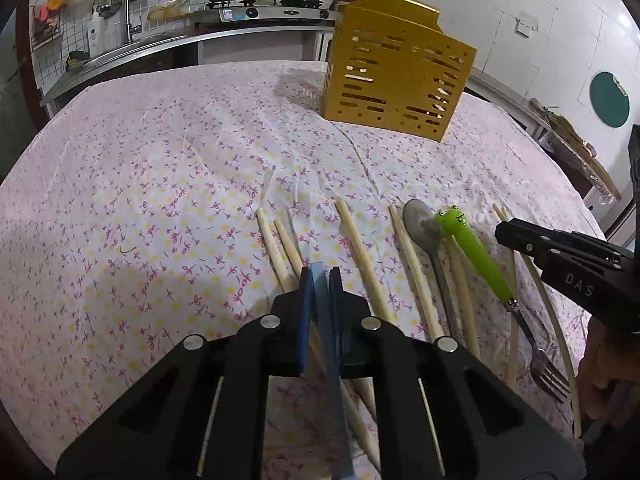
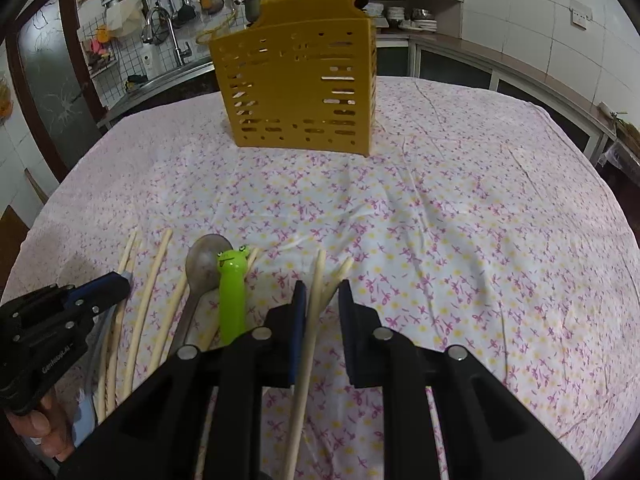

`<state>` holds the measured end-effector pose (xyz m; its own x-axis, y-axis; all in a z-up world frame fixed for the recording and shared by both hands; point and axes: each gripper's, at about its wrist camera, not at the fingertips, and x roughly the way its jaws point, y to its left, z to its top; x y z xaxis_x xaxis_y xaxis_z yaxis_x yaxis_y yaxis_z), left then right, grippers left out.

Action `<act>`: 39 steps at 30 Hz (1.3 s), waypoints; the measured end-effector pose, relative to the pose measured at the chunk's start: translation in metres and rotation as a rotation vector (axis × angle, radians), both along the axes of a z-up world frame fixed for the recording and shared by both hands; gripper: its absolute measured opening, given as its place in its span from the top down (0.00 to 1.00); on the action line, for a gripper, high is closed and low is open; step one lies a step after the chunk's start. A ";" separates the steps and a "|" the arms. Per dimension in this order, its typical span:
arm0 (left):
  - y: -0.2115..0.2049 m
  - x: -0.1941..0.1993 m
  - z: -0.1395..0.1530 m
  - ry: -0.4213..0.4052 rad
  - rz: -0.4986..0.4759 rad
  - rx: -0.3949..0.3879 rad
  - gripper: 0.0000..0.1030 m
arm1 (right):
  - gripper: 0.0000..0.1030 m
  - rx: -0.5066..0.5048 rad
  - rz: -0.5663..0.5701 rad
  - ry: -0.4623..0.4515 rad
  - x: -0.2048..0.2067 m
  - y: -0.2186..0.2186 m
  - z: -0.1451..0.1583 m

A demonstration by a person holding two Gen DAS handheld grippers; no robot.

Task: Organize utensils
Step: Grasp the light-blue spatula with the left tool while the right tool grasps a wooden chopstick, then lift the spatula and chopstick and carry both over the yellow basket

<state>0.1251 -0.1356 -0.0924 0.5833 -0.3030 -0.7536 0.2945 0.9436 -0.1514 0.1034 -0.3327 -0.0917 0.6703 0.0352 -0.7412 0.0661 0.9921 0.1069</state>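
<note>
So a thin pale-blue flat utensil handle is clamped in the left gripper jaws. One cream wooden chopstick sits between the right gripper jaws, not visibly pinched. Both are probably meant for the yellow slotted plastic holder, standing well apart on the floral-clothed table.

Wooden chopsticks, matt metal spoon

A: Where are the utensils?
B: Pale chopsticks lie spread on the near cloth. A grey spoon and a fork with a green frog handle lie among them.
A: And the holder?
B: The yellow slotted holder stands upright at the far side, well apart.
</note>
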 end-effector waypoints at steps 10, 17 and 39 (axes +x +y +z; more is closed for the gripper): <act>-0.001 -0.012 0.015 -0.042 -0.008 -0.003 0.94 | 0.84 0.028 -0.005 -0.045 -0.010 -0.010 0.013; 0.000 -0.012 0.009 -0.028 -0.007 0.020 0.94 | 0.83 0.032 -0.032 0.020 -0.003 -0.014 -0.003; 0.008 -0.005 0.009 0.006 0.000 -0.013 0.94 | 0.95 -0.017 -0.082 0.029 0.009 -0.029 -0.004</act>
